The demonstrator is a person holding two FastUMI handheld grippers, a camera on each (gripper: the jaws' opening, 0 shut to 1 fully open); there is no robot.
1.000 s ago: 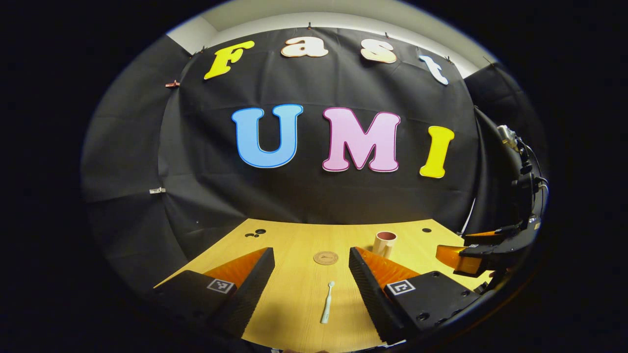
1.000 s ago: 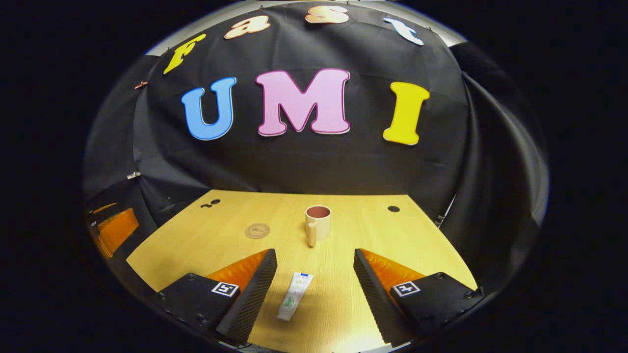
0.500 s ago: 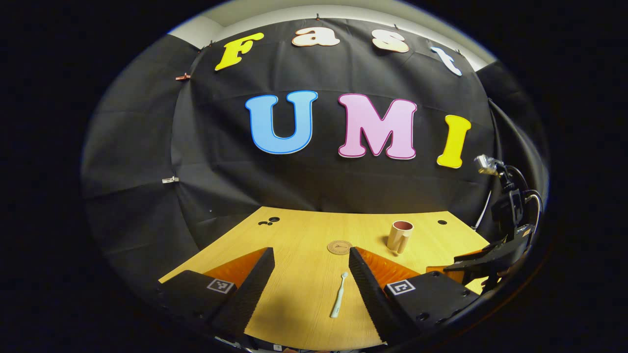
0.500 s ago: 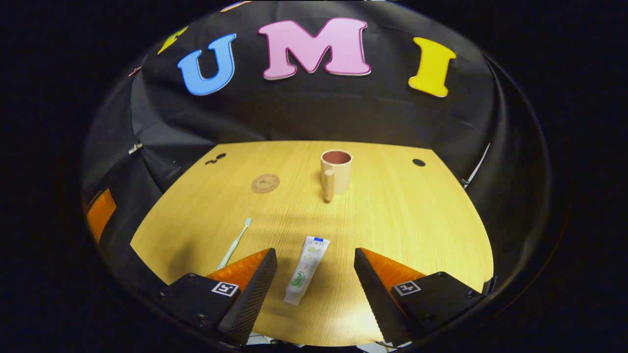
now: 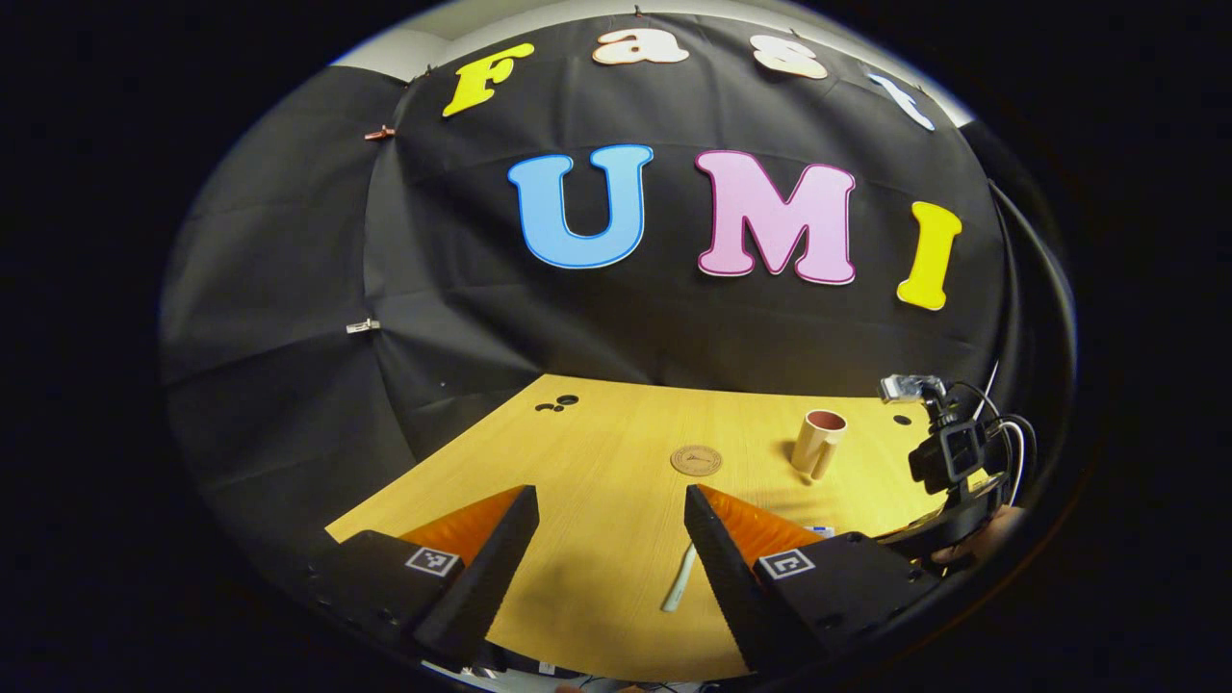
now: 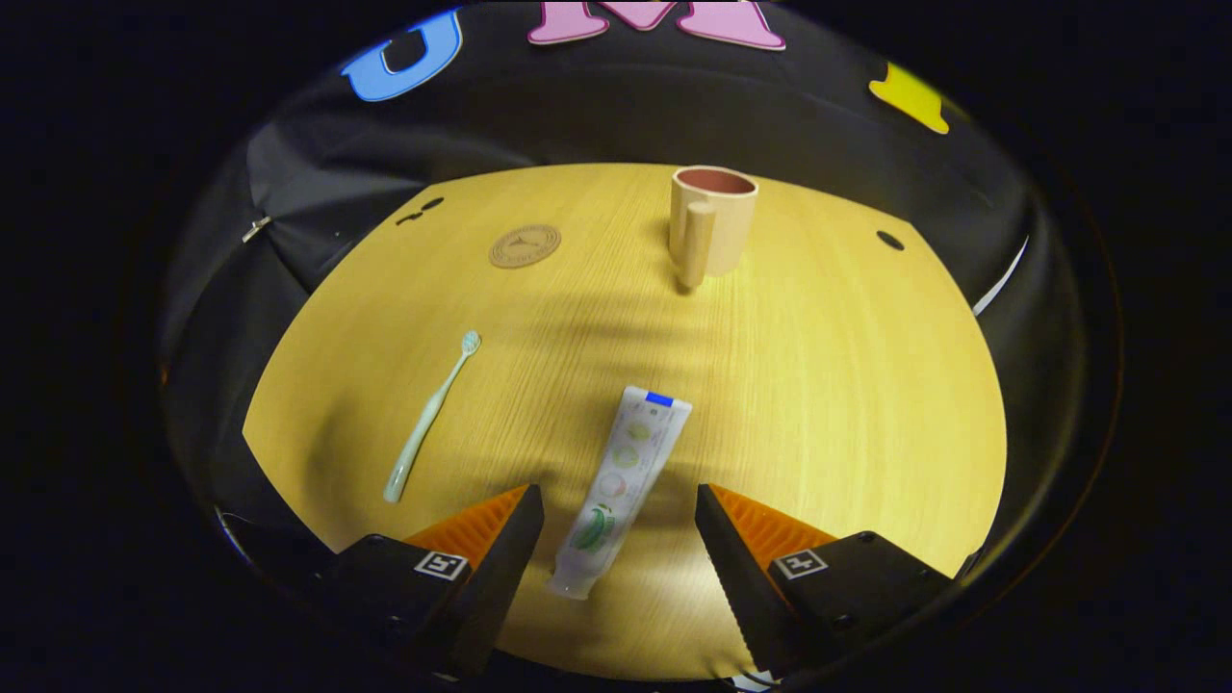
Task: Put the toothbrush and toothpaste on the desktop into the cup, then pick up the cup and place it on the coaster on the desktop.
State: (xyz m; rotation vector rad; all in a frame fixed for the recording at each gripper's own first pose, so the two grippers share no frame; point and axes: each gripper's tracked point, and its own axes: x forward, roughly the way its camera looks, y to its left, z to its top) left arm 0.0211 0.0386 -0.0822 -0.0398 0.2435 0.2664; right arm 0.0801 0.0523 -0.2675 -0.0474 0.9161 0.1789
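Observation:
A white toothpaste tube (image 6: 621, 486) lies flat on the wooden desk (image 6: 828, 385), its lower end between the fingers of my open right gripper (image 6: 616, 505), which hovers above it. A pale green toothbrush (image 6: 428, 419) lies to its left. The beige cup (image 6: 712, 226) with a reddish inside stands upright farther back, handle toward the camera. A round brown coaster (image 6: 525, 245) lies left of the cup. In the left gripper view my open left gripper (image 5: 608, 500) hangs above the desk; the toothbrush handle (image 5: 679, 587) pokes out beside its right finger. The cup (image 5: 818, 443) and coaster (image 5: 696, 460) lie beyond.
The right gripper's body with camera and cables (image 5: 953, 462) sits at the right edge of the left gripper view, a hand under it. Small dark holes (image 6: 890, 241) mark the desk near its back corners. Black cloth walls surround the desk.
The right gripper has tilted down and come closer to the desk over the toothpaste. The left gripper has drifted left, so the toothbrush now sits by its right finger.

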